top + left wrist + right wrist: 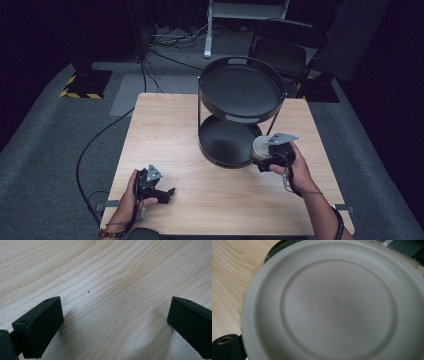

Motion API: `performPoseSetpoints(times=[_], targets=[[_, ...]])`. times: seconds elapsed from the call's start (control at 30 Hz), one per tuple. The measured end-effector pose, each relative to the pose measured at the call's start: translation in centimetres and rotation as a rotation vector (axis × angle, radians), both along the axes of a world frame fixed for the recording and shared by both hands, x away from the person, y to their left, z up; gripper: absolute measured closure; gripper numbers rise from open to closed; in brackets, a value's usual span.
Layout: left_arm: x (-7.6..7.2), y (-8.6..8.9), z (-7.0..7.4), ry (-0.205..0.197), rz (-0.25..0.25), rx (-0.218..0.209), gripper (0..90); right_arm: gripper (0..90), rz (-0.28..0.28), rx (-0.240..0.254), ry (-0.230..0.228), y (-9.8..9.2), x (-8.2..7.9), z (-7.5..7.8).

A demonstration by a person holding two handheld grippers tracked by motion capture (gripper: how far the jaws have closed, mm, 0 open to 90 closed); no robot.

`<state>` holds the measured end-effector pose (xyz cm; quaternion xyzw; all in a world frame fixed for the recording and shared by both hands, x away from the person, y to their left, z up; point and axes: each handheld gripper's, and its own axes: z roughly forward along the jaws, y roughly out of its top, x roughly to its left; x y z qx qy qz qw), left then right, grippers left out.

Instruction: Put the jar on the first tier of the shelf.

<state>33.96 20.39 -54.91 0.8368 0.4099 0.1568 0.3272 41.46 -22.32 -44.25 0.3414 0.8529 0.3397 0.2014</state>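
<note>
Two grippers in play. Right gripper (264,159) has a round off-white container (261,148) between its jaws, apparently clamped, at the front-right rim of the lower tray (220,137) of a black two-tier round rack (241,85). In the right gripper view the container's flat circular face (335,301) sits square to the lens, with an embossed ring of lettering, too blurred to read. So its axis runs roughly along the gripper's line of sight, disc face toward the camera; it is squat, with no real long axis visible. Whether that face is base or lid, cannot tell.

Left gripper (167,192) rests low over the bare wooden table (105,270) at front-left, jaws spread wide, holding nothing.

Judgement: step is placing the container onto the lower tray. To do well: clear the tray's raised rim, stay under the upper tray and away from the thin side post (276,117), turn the flat face down, seat it before releasing. Keep the left gripper parked.
</note>
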Motion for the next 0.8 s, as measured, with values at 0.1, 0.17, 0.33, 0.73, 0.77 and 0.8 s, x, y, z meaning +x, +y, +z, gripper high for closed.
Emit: performPoseSetpoints(times=[0.1,0.17,0.33,0.73,0.77,0.8], targets=[[0.0,0.0,0.0,0.0,0.0,0.0,0.1,9.2,-0.004,-0.009,-0.004,0.5,0.4,0.2],[0.0,0.0,0.0,0.0,0.0,0.0,0.1,9.2,-0.005,-0.013,-0.006,0.9,0.7,0.2],[0.0,0.0,0.0,0.0,0.0,0.0,0.1,9.2,-0.003,-0.017,-0.001,1.9,1.3,0.1],[0.0,0.0,0.0,0.0,0.0,0.0,0.1,9.2,-0.009,-0.033,0.009,3.9,2.9,-0.8],[0.0,0.0,0.0,0.0,0.0,0.001,0.1,9.2,-0.012,-0.027,0.014,4.1,3.1,-0.9],[0.0,0.0,0.0,0.0,0.0,0.0,0.1,9.2,-0.018,-0.03,0.014,4.1,3.2,-1.1]])
